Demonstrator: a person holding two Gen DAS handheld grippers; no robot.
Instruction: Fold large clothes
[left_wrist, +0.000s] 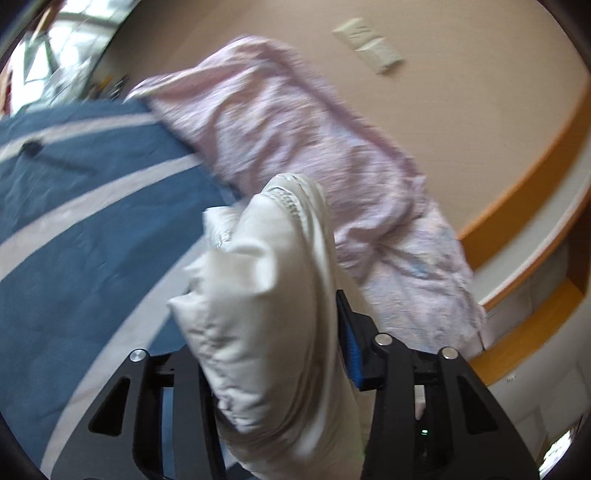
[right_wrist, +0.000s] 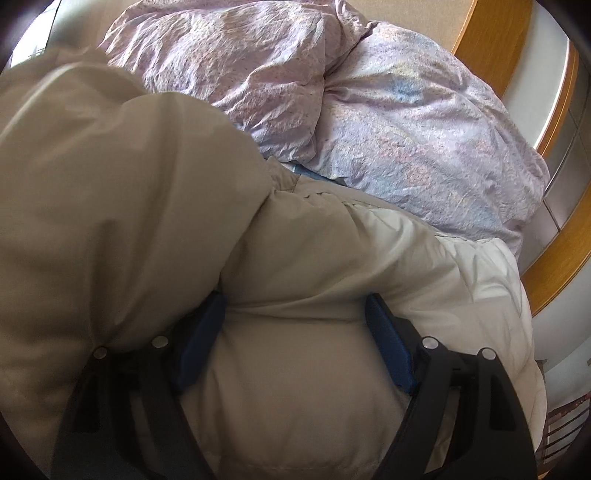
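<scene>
In the left wrist view, the main risk was slippage: the white puffy jacket (left_wrist: 266, 295) was slick and thick, and the blur suggested motion, so a quick pull could have dragged the fold out from between the fingers or let the bulk sag onto the blue striped bedsheet (left_wrist: 85, 229). The left gripper (left_wrist: 273, 354) was clamped on a bunched fold of that jacket, its jaws held partly apart by the padding; the blue pad (left_wrist: 352, 350) on the right finger pressed against the fabric. Beyond it, a pink floral duvet (left_wrist: 295, 140) lay at the far side of the bed, near the wooden frame (left_wrist: 524, 192).

In the right wrist view, the jacket (right_wrist: 147, 184) filled the near frame, resting on the bed just in front of the duvet (right_wrist: 388, 129). The right gripper (right_wrist: 295, 332) stood widely spread, a thick roll of jacket bulging between its blue pads (right_wrist: 389, 347), both touching it. Such a puffy bite could spring loose, or the fold could come out uneven if the two grippers moved out of step.
</scene>
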